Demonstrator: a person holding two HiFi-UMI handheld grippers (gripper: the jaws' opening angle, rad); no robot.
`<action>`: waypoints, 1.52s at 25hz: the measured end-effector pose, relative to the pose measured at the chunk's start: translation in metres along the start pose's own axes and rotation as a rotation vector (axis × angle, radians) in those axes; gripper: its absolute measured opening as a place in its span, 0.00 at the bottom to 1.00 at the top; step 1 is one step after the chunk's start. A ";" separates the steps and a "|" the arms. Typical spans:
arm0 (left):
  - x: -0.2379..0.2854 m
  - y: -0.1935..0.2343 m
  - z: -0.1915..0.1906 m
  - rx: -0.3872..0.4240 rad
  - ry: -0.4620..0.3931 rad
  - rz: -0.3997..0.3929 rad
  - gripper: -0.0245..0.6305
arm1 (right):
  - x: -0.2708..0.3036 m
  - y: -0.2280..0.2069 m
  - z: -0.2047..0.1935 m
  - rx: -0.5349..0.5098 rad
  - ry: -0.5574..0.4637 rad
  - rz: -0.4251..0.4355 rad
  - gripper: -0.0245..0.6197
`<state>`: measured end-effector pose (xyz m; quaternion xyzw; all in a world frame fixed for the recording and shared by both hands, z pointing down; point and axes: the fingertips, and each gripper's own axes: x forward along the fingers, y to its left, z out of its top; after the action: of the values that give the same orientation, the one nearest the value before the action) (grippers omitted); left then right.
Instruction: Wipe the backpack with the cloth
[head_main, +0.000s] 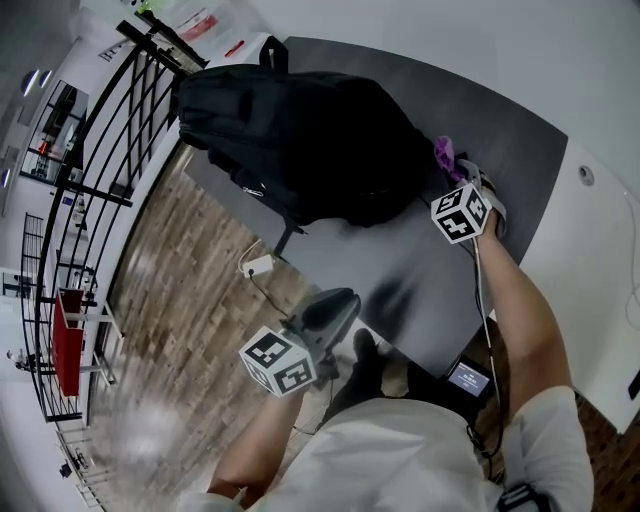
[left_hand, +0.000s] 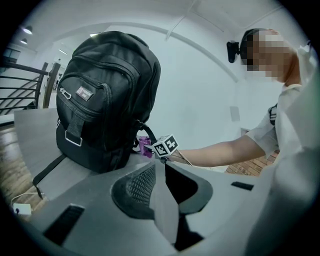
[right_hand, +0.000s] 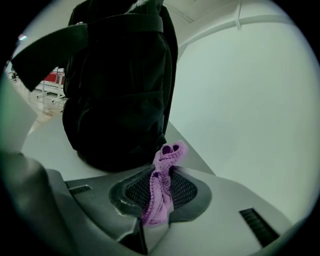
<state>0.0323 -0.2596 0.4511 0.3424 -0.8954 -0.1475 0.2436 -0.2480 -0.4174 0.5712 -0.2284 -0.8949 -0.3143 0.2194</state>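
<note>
A black backpack (head_main: 310, 140) stands upright on the dark grey table (head_main: 430, 290); it also fills the left gripper view (left_hand: 105, 95) and the right gripper view (right_hand: 120, 90). My right gripper (head_main: 455, 170) is shut on a purple cloth (right_hand: 162, 185), which pokes out beyond the jaws (head_main: 444, 152) close to the backpack's lower side. The cloth (left_hand: 145, 146) shows small beside the bag. My left gripper (head_main: 335, 310) hangs off the table's near edge, jaws pressed together with nothing between them (left_hand: 159, 200).
A black metal railing (head_main: 90, 180) runs along the left over a wooden floor (head_main: 190, 300). A white charger with cable (head_main: 257, 266) lies on the floor below the table edge. A bag strap (left_hand: 47, 172) trails across the tabletop. White wall stands behind the table.
</note>
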 end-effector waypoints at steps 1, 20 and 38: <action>0.000 0.001 -0.001 -0.003 0.002 0.002 0.12 | 0.003 0.005 0.001 0.005 0.001 0.007 0.16; -0.010 0.021 -0.011 -0.039 0.011 -0.002 0.12 | 0.007 0.100 0.010 -0.082 -0.017 0.152 0.16; -0.028 0.031 -0.022 -0.076 -0.005 -0.056 0.12 | -0.029 0.174 0.012 -0.108 0.009 0.215 0.16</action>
<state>0.0452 -0.2200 0.4741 0.3576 -0.8796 -0.1892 0.2502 -0.1330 -0.2960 0.6277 -0.3330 -0.8461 -0.3378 0.2429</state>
